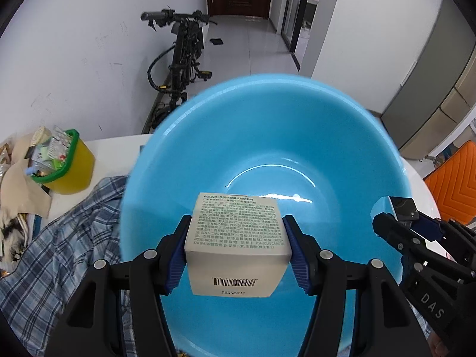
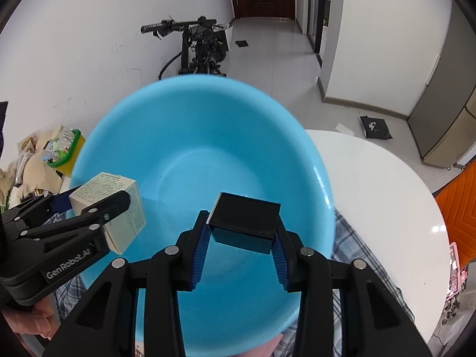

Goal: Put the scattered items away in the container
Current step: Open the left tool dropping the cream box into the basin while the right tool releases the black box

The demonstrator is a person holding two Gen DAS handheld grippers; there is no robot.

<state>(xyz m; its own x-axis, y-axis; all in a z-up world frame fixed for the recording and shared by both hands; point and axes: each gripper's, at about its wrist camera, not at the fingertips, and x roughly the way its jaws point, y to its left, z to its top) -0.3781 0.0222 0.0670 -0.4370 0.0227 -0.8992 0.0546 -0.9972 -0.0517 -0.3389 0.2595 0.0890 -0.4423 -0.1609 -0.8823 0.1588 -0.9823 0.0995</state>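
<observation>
A big light-blue basin stands on the white table, nothing inside it. My left gripper is shut on a white carton printed with small text and a barcode, held above the basin's near side. In the right wrist view that same carton hangs in the left gripper over the basin's left rim. My right gripper is shut on a glossy black box above the basin's near part. The right gripper and its black box also show at the basin's right edge.
A plaid shirt lies under and left of the basin. A yellow tub with a green rim, full of packets, stands at the far left beside a beige cloth. The white table stretches right. A bicycle leans on the wall beyond.
</observation>
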